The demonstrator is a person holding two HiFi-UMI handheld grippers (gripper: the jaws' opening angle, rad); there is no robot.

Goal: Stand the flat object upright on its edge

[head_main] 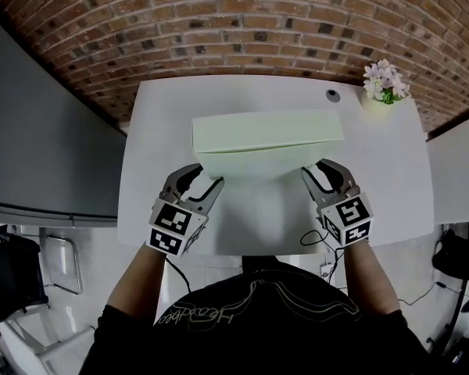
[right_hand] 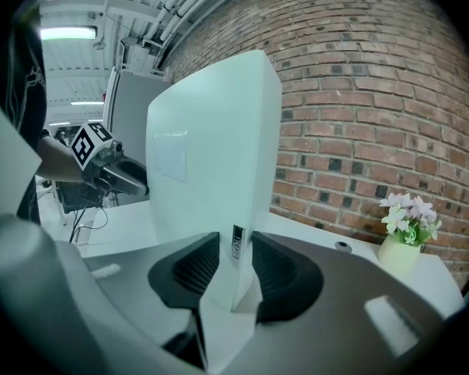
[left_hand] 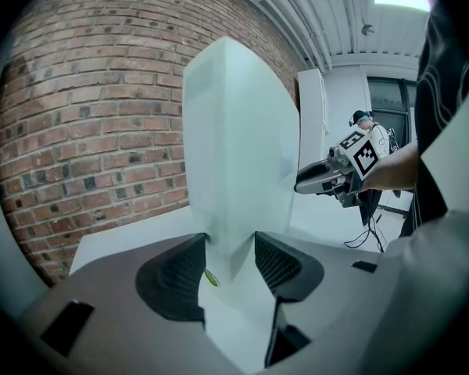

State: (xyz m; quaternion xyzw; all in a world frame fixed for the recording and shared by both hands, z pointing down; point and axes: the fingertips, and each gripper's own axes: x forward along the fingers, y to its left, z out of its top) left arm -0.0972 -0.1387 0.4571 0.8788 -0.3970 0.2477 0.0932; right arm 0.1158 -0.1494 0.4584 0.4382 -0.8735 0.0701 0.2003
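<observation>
A red brick wall (head_main: pixel 234 22) was seen behind a white table (head_main: pixel 164 131), near the middle of which a flat pale-green box (head_main: pixel 266 143) was held raised on one long edge, its broad face turned toward the person and its lower edge appearing to rest on the tabletop. The box was gripped at both short ends. At its left end, the left gripper (head_main: pixel 207 176) was seen closed on the near lower corner, the ribbed pads pressed against both faces with the jaws kept only as far apart as the box is thick. From the left gripper view the box (left_hand: pixel 234 147) was shown rising upright between the jaws of that gripper (left_hand: pixel 230 256). At the right end, the right gripper (head_main: pixel 316 170) was clamped in the same way; in its own view the box (right_hand: pixel 211 162) was pinched between the pads (right_hand: pixel 234 268). A small pot of pale flowers (head_main: pixel 384 84) was set at the far right corner of the table, with a small round grey fitting (head_main: pixel 333 95) beside it.
</observation>
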